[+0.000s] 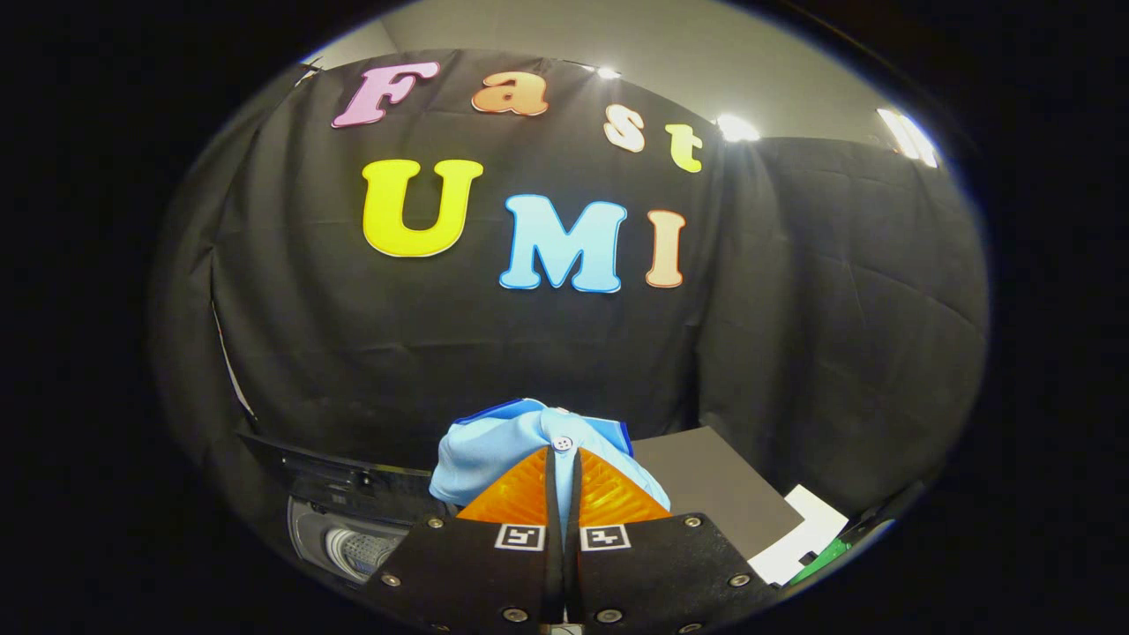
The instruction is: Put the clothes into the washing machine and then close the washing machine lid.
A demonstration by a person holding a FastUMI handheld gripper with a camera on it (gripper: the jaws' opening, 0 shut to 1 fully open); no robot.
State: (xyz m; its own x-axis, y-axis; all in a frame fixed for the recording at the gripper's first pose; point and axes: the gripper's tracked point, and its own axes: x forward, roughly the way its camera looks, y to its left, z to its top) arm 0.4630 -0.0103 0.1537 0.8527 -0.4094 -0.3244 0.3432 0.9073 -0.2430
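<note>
Claw (563, 454) pinches soft, bunched light-blue garment (503, 445) above washing machine's (353, 538) ribbed drum.

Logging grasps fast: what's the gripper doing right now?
Gripper: shut on the light blue garment, held up, with the open washing machine below.

- The light blue garment (512, 445), pinched between the closed fingers of the gripper (563, 459), looks like soft, matt cloth.
- The washing machine (353, 529) shows glossy plastic and a perforated metal drum.
</note>
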